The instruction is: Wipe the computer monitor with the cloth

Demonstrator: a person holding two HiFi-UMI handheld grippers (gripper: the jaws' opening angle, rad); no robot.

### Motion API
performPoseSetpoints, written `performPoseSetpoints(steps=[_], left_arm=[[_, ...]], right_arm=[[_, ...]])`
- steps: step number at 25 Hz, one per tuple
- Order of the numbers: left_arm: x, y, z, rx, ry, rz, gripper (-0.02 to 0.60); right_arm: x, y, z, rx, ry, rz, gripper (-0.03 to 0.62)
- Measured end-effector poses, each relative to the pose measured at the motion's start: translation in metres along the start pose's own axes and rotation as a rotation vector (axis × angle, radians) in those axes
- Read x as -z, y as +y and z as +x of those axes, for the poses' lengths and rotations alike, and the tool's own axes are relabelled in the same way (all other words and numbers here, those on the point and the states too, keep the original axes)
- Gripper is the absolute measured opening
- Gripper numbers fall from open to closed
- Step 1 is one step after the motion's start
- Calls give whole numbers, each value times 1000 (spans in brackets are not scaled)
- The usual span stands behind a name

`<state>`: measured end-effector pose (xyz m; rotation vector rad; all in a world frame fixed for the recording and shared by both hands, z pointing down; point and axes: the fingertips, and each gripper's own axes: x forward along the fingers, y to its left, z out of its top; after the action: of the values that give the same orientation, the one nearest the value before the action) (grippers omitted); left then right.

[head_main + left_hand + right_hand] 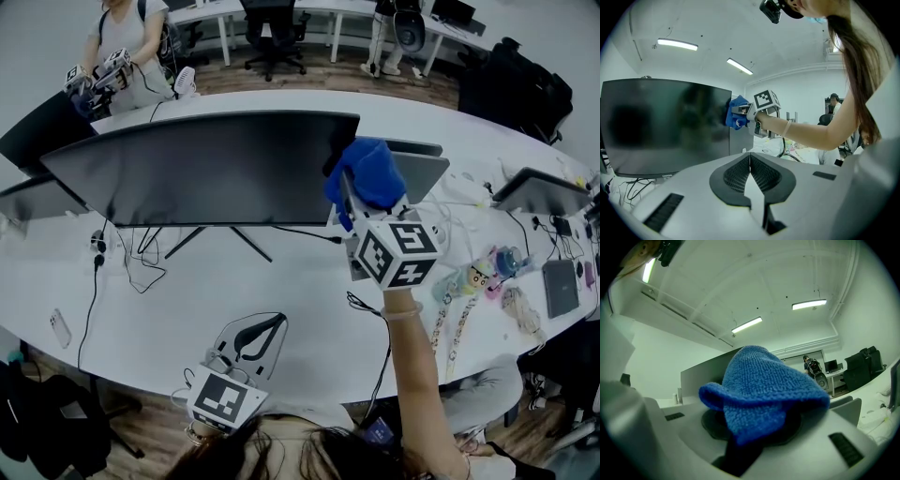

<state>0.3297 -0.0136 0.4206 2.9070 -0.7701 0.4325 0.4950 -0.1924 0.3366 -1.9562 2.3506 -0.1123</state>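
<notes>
Right hand-held gripper [349, 202] holds cloth [370, 172] at the crosswise monitor's [206, 169] right end.

Open-plan office: a long curved white surface [309, 281] ran across the room, with wood-plank floor [328, 75] beyond it and a black office chair [274, 37] pulled up to a row of white desks [217, 13] at the far side. Walls and ceiling [754, 282] were plain white, lit by fluorescent strip lights [677, 44]. A black bulky pile [514, 89] sat far right, bags or chairs, couldn't tell which.
</notes>
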Motion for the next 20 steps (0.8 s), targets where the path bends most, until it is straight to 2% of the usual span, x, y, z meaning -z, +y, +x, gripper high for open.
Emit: performPoseSetpoints(steps=[4,7,10,14,17,20], left_arm=[[1,-2,1,17,-3,39,9],[2,-3,2,16,7,19,9],[4,-1,3,26,6,60,9],[3,-2,4,35,15,73,9],[4,-4,4,29,25,17,9],[6,-4,5,31,30,9,9]], right_arm=[[9,0,-1,-2,13,-9,100],[15,-1,-1,-3,20,-9,100],[20,-1,1,-6,23,-11,100],[23,-1,1,-17,21,-11,100],[26,-2,1,-28,20,-6,100],[33,-2,2,-42,31,-8,100]])
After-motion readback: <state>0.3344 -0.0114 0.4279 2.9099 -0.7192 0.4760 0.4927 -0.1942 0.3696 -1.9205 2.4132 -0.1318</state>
